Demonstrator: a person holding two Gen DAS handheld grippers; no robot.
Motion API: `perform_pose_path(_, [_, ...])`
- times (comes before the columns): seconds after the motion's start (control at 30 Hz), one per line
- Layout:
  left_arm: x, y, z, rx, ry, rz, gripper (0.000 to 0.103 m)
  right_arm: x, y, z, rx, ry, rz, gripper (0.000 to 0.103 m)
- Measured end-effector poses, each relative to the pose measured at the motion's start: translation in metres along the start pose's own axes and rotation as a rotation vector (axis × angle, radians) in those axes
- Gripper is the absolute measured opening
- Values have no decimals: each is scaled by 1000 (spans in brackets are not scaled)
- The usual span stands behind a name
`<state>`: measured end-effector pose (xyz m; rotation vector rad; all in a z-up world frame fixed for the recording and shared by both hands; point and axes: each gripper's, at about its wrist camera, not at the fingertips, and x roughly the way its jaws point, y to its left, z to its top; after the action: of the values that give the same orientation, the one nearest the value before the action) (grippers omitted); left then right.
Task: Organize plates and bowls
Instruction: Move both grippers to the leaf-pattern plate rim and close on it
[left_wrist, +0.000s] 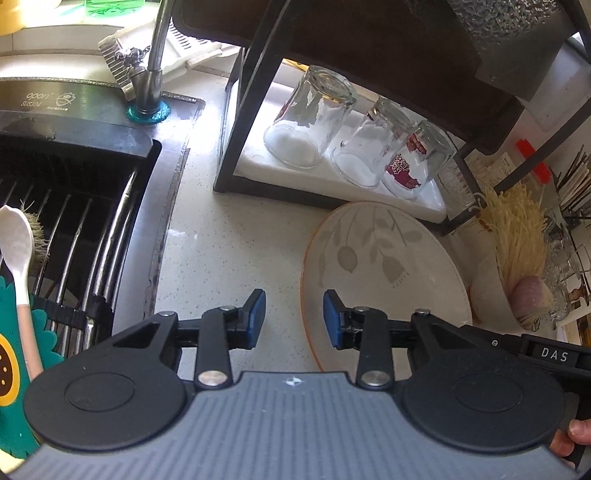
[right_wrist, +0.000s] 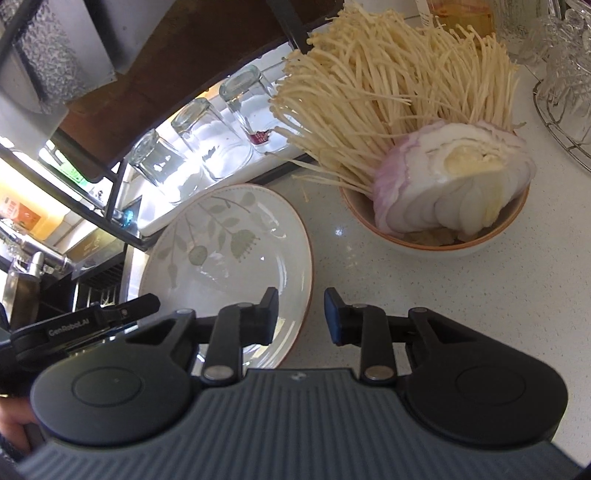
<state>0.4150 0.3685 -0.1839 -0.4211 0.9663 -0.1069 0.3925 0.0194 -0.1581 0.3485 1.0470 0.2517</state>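
On my speckled surface (right_wrist: 369, 258), the leaf-patterned plate (right_wrist: 229, 251) lies flat beside the bowl (right_wrist: 436, 243) of enoki and onion. My left gripper (left_wrist: 294, 319) and right gripper (right_wrist: 301, 315) straddle opposite plate rims, jaws parted, gripping nothing.

L gripper (left_wrist: 294, 319): jaws apart, nothing held | R gripper (right_wrist: 301, 316): jaws apart, nothing held | both tilted down

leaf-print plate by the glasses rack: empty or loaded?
Empty. The white leaf-print ceramic plate shows its bare glazed well in both wrist views; the mushrooms and onion sit in the separate orange-rimmed bowl.
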Motion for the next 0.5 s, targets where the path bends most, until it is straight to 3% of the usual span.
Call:
perform_pose_path(0.1, [4, -1, 4, 23, -4, 35, 40, 4, 0, 0, -2, 3, -11, 30])
perform_pose_path(0.2, [7, 4, 9, -9, 4, 14, 40, 9, -2, 1, 10, 12, -15, 21])
perform_pose_path(0.5, [17, 4, 13, 8, 16, 2, 38, 13, 0, 1, 0, -7, 21, 18])
